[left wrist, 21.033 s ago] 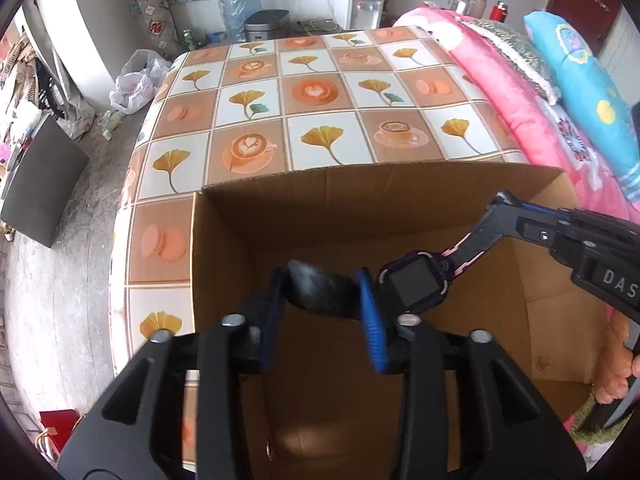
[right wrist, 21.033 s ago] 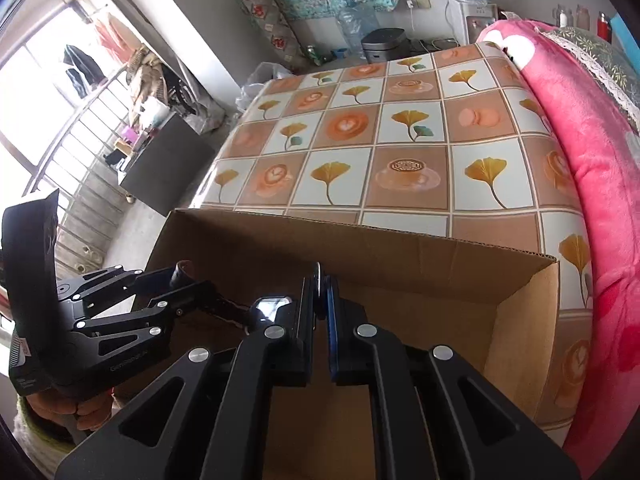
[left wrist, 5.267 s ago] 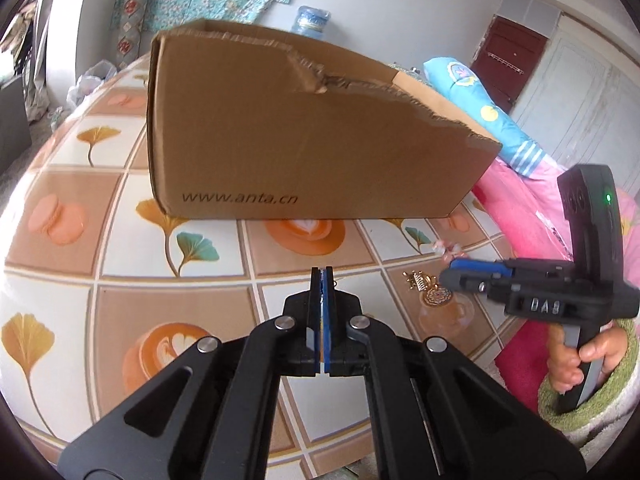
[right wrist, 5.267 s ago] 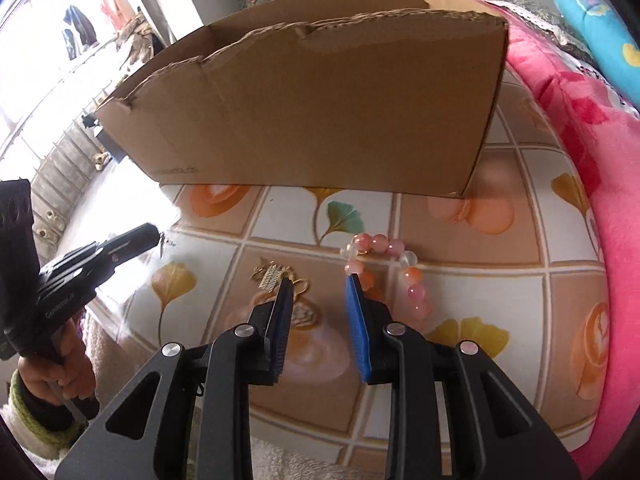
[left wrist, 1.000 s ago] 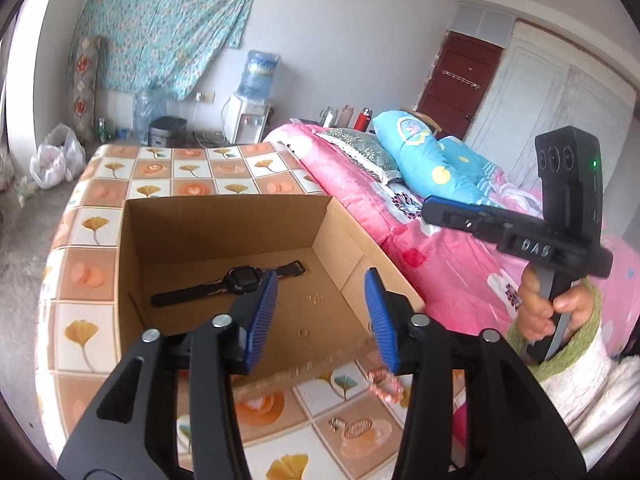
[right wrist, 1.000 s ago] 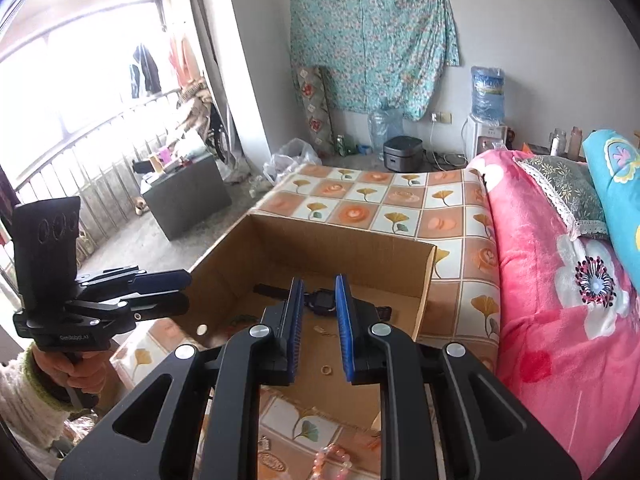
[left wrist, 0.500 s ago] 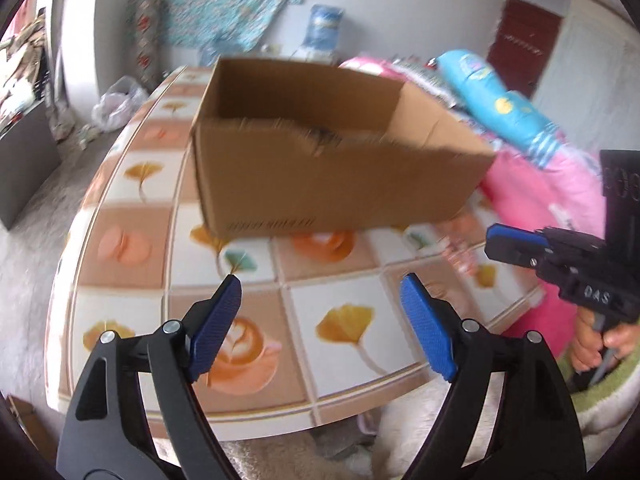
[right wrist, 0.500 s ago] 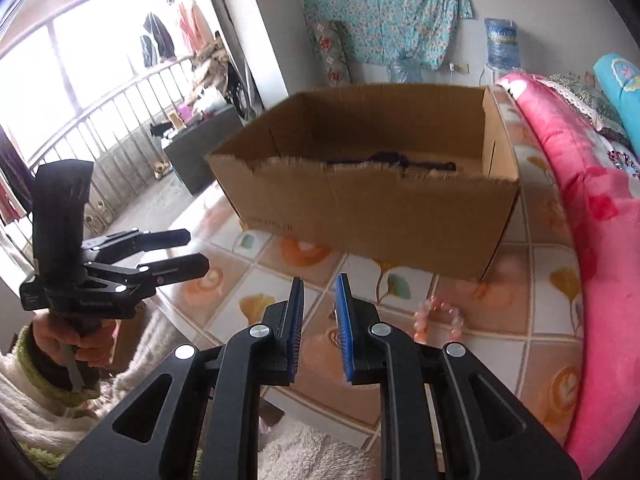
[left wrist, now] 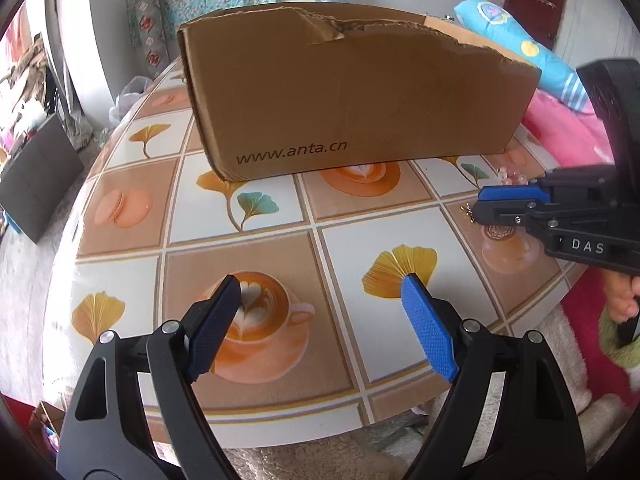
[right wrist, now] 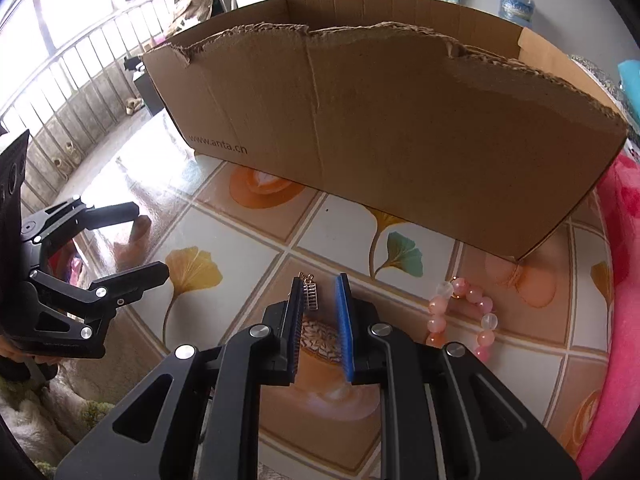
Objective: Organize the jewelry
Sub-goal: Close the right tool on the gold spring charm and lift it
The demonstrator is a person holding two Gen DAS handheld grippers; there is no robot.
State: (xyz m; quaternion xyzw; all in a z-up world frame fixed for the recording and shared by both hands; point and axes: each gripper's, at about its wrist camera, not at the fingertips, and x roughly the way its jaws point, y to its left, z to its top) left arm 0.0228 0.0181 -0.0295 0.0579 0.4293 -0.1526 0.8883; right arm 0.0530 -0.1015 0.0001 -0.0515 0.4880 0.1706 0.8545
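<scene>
Left gripper fingers wide, empty, over tabletop near edge. Right gripper fingers narrow, astride small gold ladder-shaped earring, not pinching.

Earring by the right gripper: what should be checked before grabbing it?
1. Earring lines up with the gap of the right gripper: ok.
2. Jaws apart enough to take it: ok.
3. Gripper low enough to pinch it: cannot tell.
4. Bracelet lies outside the jaws: ok.
5. Left gripper open, empty, off to the side: ok.
6. Box open on top: ok.
</scene>
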